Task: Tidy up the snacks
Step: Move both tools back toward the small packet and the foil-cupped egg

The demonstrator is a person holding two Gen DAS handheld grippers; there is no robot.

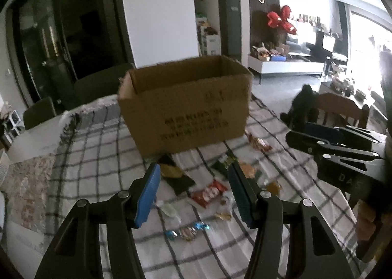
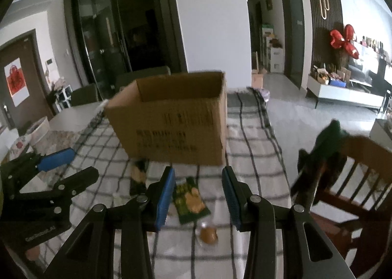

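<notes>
Snacks (image 1: 208, 193) lie before cardboard box (image 1: 186, 105); both tools gape, holding nothing.

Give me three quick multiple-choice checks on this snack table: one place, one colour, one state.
1. Where is the box relative to the loose snacks?
A. Behind them, farther from the grippers
B. On the chair
C. On the floor

2. What colour is the wrapper between the left gripper pads?
A. Purple
B. Red
C. White

3. What is the right gripper doing?
A. Clamping the box
B. Gripping a green packet
C. Open, holding nothing

Answers: 1 A, the snacks lie on the cloth in front of it. 2 B, it is red with white. 3 C, the green packet lies on the cloth beneath, ungripped.
</notes>
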